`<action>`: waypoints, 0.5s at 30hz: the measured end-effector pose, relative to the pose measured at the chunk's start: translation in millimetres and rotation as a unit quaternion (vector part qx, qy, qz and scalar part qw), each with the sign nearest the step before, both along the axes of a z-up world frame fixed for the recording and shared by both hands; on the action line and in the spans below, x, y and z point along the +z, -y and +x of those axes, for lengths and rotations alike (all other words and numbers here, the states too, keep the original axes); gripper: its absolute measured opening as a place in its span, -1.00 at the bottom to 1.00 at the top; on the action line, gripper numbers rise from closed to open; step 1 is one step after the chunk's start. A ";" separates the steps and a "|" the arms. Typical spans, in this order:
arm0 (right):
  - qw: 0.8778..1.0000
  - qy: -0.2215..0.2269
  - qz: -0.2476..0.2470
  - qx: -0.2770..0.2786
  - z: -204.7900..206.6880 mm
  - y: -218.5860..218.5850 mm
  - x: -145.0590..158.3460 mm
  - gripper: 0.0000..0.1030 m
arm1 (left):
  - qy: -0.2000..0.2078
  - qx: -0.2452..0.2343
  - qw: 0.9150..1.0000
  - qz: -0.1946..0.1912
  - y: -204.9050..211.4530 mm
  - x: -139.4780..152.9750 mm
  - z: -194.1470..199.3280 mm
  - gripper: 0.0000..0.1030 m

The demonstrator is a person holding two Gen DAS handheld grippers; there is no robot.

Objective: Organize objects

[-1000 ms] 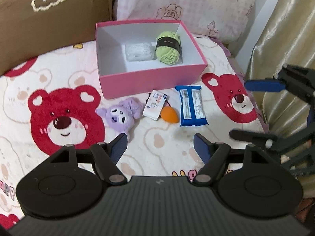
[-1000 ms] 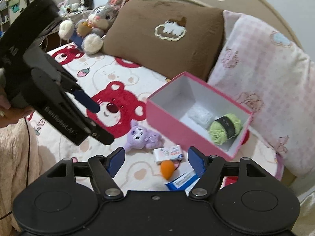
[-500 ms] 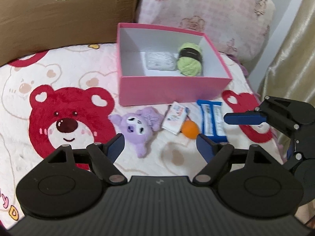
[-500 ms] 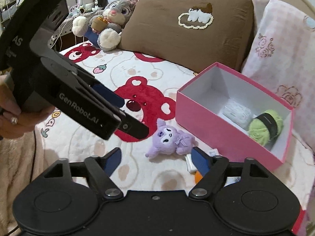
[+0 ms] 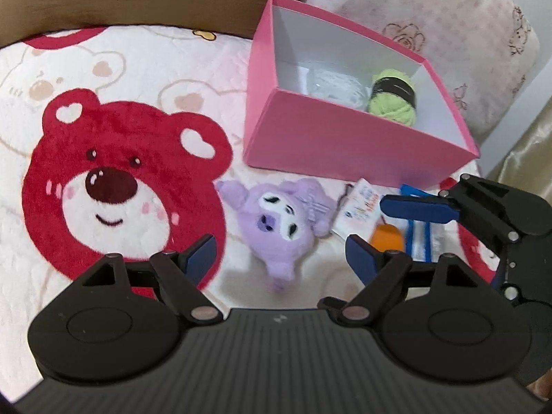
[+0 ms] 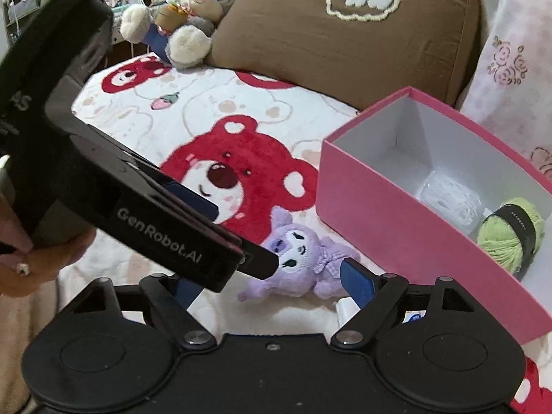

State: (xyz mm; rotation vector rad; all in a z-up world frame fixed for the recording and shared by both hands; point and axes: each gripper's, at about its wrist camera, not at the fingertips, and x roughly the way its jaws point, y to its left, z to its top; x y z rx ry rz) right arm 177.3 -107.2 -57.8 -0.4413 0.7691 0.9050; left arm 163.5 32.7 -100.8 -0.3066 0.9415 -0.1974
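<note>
Two grippers hang low over the bed, both with jaws spread wide and nothing between the pads. The left gripper (image 5: 281, 253) has its blue fingertips either side of open blanket, its jaws having just been opening, and the purple plush toy (image 5: 279, 222) lies on the blanket just ahead of the gap, face up. The right gripper (image 6: 272, 284) has also just been opening its jaws and grips nothing; seen from the left wrist camera, its upper blue finger (image 5: 417, 207) reaches over the small items to the right of the plush. Those items lie close together: a white printed packet (image 5: 357, 208), an orange egg-shaped sponge (image 5: 386, 238) just beside it, and a blue wrapped snack bar (image 5: 422, 241) partly under the right gripper. Just behind them stands the pink box (image 5: 345, 141), open at the top, holding a white bundle (image 5: 336, 86) and a green ball of yarn (image 5: 393, 101) side by side. A person's hand (image 6: 38, 258) grips the left gripper's handle. Everything rests on a white blanket (image 5: 138, 79) printed with red bears, with a brown pillow (image 6: 345, 38), a pink floral pillow (image 5: 431, 17) and a grey rabbit plush (image 6: 196, 10) at the head of the bed.
</note>
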 end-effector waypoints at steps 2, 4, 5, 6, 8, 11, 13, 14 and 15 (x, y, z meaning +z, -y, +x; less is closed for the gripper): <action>1.000 0.001 0.000 -0.005 5.4 -1.4 -9.7 0.69 | 0.004 0.003 1.000 0.001 0.7 -2.7 3.3 0.57; 1.000 0.003 0.008 -0.012 11.0 -1.4 -19.9 0.69 | 0.008 0.006 1.000 -0.006 1.1 -6.4 7.7 0.57; 1.000 0.005 0.014 -0.016 13.3 0.0 -25.4 0.69 | 0.008 0.008 1.000 -0.010 1.5 -8.5 9.8 0.57; 1.000 0.007 0.018 -0.022 15.9 1.0 -31.3 0.69 | 0.006 0.011 1.000 -0.013 2.2 -11.4 12.7 0.55; 0.999 0.013 0.020 -0.030 21.1 1.6 -41.5 0.69 | 0.000 0.015 1.000 -0.016 4.6 -18.1 18.2 0.54; 0.999 0.016 0.026 -0.038 28.2 3.0 -54.3 0.69 | -0.004 0.020 1.000 -0.009 8.1 -27.0 22.6 0.48; 0.999 0.010 0.032 -0.040 32.6 3.2 -60.9 0.69 | -0.009 0.023 1.000 -0.015 7.5 -31.1 24.7 0.36; 0.998 0.005 0.037 -0.040 34.7 3.4 -63.6 0.69 | -0.012 0.025 0.999 -0.020 6.4 -32.6 25.5 0.27; 0.998 -0.003 0.044 -0.039 36.9 3.4 -66.3 0.69 | -0.015 0.026 0.999 -0.025 5.5 -34.3 26.5 0.17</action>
